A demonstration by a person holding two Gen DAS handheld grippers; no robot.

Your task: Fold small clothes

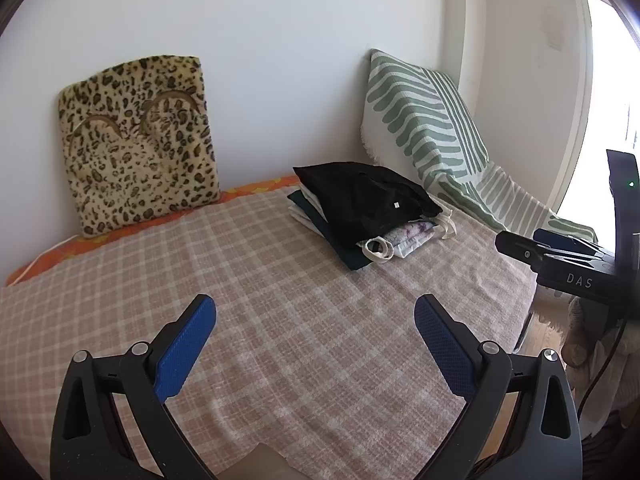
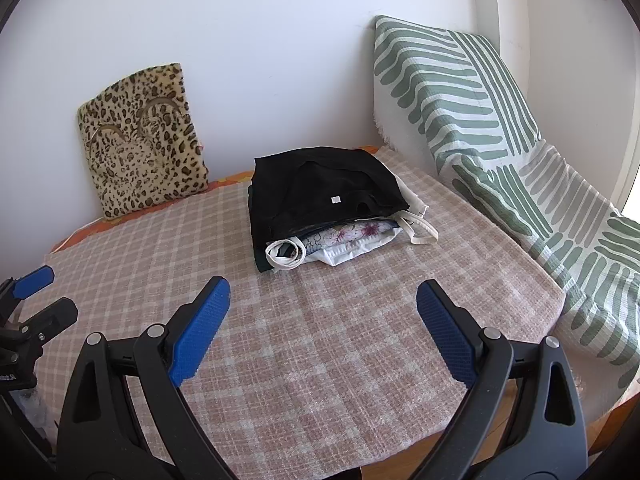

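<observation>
A stack of folded small clothes (image 1: 360, 212) (image 2: 324, 204) lies on the pink checked blanket (image 1: 280, 320) (image 2: 320, 340), toward the back. A black garment is on top; floral and white pieces with loose straps stick out underneath. My left gripper (image 1: 316, 344) hovers open over bare blanket, well short of the stack, nothing between its blue pads. My right gripper (image 2: 324, 332) is open too, in front of the stack, holding nothing. In the left wrist view the right gripper (image 1: 560, 252) shows at the right edge; in the right wrist view the left gripper (image 2: 32, 304) shows at the left edge.
A leopard-print cushion (image 1: 136, 148) (image 2: 140, 140) leans on the white wall at back left. A green-and-white striped throw (image 1: 436, 132) (image 2: 500, 140) covers a raised rest on the right. The blanket's right edge drops to a wooden floor (image 1: 540, 328).
</observation>
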